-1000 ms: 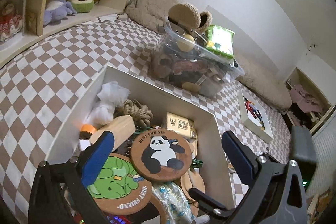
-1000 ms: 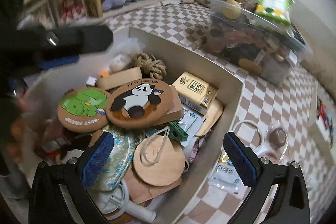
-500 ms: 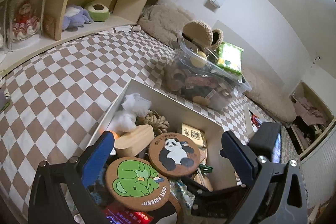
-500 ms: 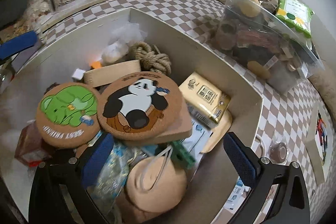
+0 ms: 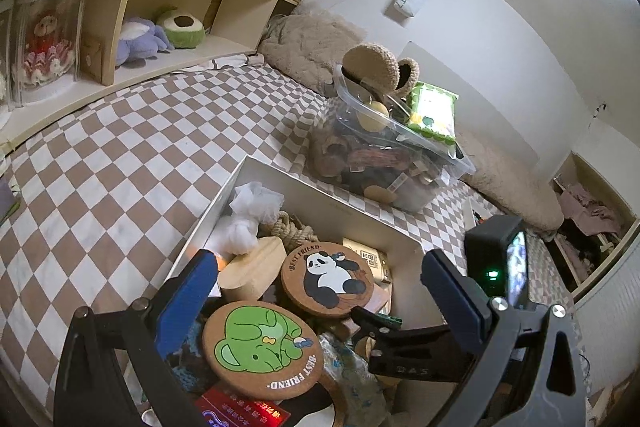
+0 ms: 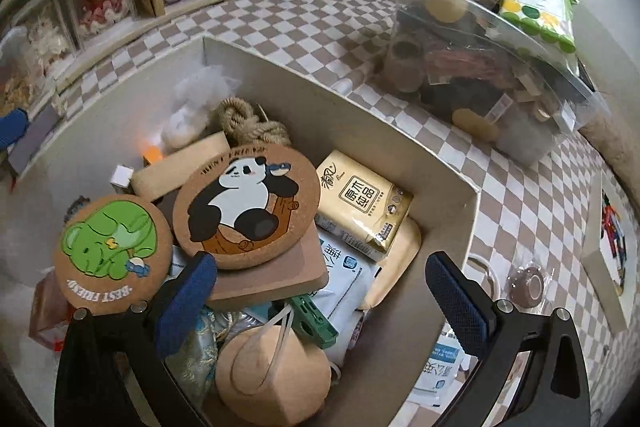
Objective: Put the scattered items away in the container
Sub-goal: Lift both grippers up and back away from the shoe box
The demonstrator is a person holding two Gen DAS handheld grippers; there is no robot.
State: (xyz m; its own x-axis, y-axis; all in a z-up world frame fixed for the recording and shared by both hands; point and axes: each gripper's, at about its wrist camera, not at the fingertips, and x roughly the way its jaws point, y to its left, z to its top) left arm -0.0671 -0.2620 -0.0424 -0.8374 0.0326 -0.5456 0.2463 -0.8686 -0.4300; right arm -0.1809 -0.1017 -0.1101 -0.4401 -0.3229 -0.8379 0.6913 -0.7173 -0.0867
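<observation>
The cream box [image 5: 332,189] [image 6: 340,95] sits on the checkered cover, piled with a panda coaster [image 5: 326,279] [image 6: 246,211], a green coaster [image 5: 260,345] [image 6: 112,245], rope [image 6: 250,125], a tissue pack [image 6: 360,203] and a wooden block [image 5: 248,267]. My left gripper [image 5: 316,261] hovers open and empty above the box's near end. My right gripper [image 6: 322,265] is open and empty over the box's near right part; in the left wrist view its black body [image 5: 416,351] crosses low right. Outside the right wall lie a brown tape roll [image 6: 528,281], a white ring [image 6: 480,267] and a blue-white packet [image 6: 440,363].
A clear plastic bin [image 5: 384,155] [image 6: 480,67] full of small things stands beyond the box, with a green wipes pack [image 5: 432,111] on its lid. A wooden shelf [image 5: 152,39] with plush toys runs along the left. A small canvas picture [image 6: 608,239] lies at the right.
My left gripper has drawn back and up from the box, widening its view. My right gripper has come in lower over the box. Both stay open and empty.
</observation>
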